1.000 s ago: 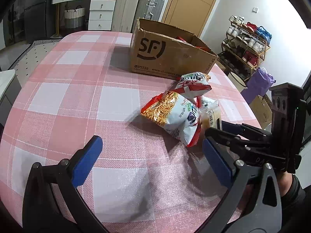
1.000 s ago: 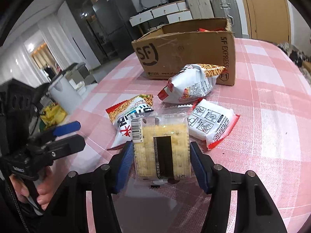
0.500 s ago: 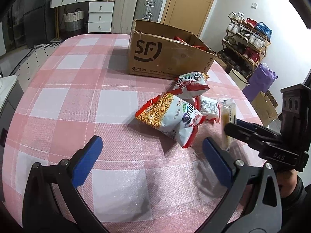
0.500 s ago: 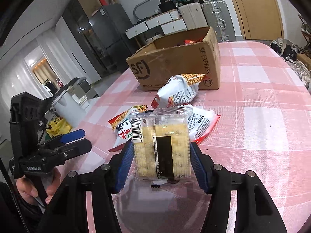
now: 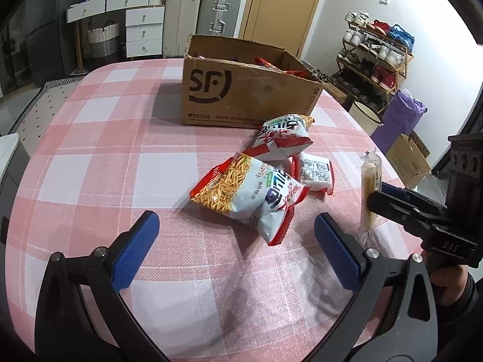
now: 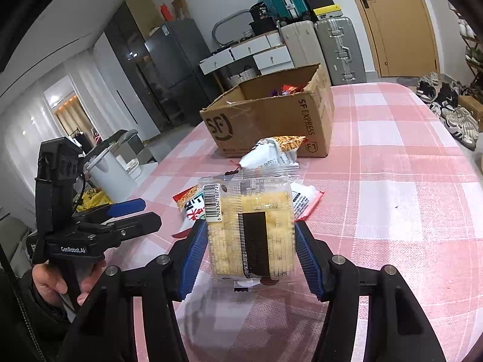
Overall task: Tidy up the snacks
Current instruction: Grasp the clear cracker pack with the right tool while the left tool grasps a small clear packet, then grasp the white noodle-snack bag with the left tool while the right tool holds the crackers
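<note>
My right gripper [image 6: 250,256] is shut on a clear-wrapped yellow cracker pack [image 6: 252,229] and holds it above the table; the pack shows edge-on in the left wrist view [image 5: 369,196]. My left gripper [image 5: 232,250] is open and empty, hovering near a noodle-snack bag [image 5: 247,193]. A second snack bag [image 5: 283,137] and a small white-and-red packet [image 5: 315,170] lie behind it. An open SF cardboard box [image 5: 241,93] with snacks inside stands at the far side; it also shows in the right wrist view [image 6: 271,120].
The round table has a pink checked cloth [image 5: 105,163]. A shoe rack [image 5: 374,51], purple bag [image 5: 401,117] and floor boxes stand right of the table. Suitcases and white drawers [image 5: 142,27] line the back wall. A white bin [image 6: 105,169] stands left of the table.
My right gripper has lifted the cracker pack up and drawn it back to the right, away from the snack pile. The left gripper has drawn back a little and stays open.
</note>
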The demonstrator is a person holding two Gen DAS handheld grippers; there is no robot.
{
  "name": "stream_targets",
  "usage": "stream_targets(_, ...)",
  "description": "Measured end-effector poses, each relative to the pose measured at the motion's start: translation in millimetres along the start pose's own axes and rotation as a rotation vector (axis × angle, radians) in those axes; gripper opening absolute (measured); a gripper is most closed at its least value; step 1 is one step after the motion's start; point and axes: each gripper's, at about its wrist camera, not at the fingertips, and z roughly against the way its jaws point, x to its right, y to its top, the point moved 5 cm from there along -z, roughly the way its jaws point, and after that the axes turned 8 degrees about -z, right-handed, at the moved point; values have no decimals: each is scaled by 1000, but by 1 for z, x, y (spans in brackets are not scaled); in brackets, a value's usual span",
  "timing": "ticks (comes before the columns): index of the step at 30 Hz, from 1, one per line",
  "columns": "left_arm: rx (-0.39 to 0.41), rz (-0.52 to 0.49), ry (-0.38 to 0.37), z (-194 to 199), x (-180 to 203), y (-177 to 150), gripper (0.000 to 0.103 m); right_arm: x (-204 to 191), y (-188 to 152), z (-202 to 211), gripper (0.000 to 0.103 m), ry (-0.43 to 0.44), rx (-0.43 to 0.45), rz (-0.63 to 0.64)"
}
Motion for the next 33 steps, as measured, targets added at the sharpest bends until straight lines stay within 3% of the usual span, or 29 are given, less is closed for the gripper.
stream_targets(22, -92, -44, -87, -71, -3, 26, 102, 16, -2, -9, 59, -40, -30, -57)
stream_targets(23, -103, -36, -100, -76, -4, 26, 100, 17, -2, -10, 59, -42, -30, -59)
stream_targets(26, -95, 6, -174, -81, -8, 25, 81, 16, -2, -10, 59, -45, -32, -60)
stream_targets(31, -86, 1, -196, -82, -11, 25, 71, 15, -2, -10, 59, -47, -32, -58)
stream_targets(33, -93, -8, -224, -83, -8, 25, 58, 15, -2, -10, 59, -46, -31, -59)
